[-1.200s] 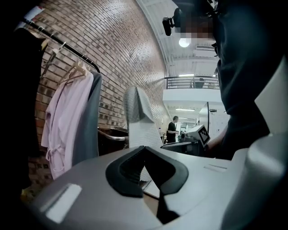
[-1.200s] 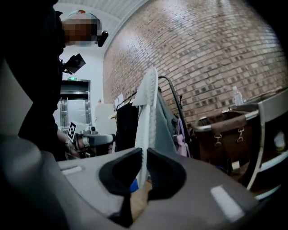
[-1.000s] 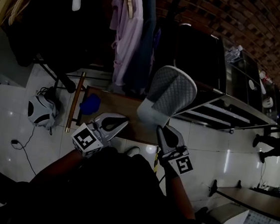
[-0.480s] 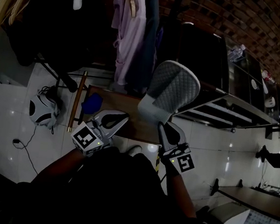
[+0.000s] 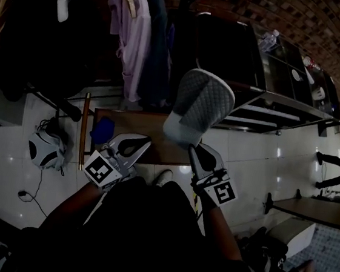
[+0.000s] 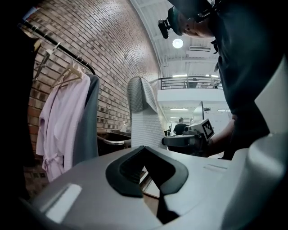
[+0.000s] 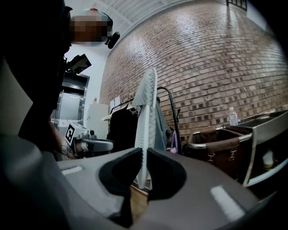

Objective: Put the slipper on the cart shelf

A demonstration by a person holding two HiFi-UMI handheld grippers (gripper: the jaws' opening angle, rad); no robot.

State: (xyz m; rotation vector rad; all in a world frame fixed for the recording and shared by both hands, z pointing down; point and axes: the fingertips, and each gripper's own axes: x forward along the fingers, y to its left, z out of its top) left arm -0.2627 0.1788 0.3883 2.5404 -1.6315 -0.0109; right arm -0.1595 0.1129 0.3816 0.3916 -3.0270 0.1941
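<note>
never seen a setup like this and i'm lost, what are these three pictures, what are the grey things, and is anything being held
This is no robot: a person holds a claw in each hand. The head view comes from a camera on the person's head, looking down at the left claw and right claw. The other two views come from cameras riding on each claw, looking along its jaws. The right claw is shut on the edge of a grey slipper, held upright. The left claw is shut and empty. Below is a wooden table with something blue at its left end; I can't tell what. A metal cart with shelves stands to the right.
</note>
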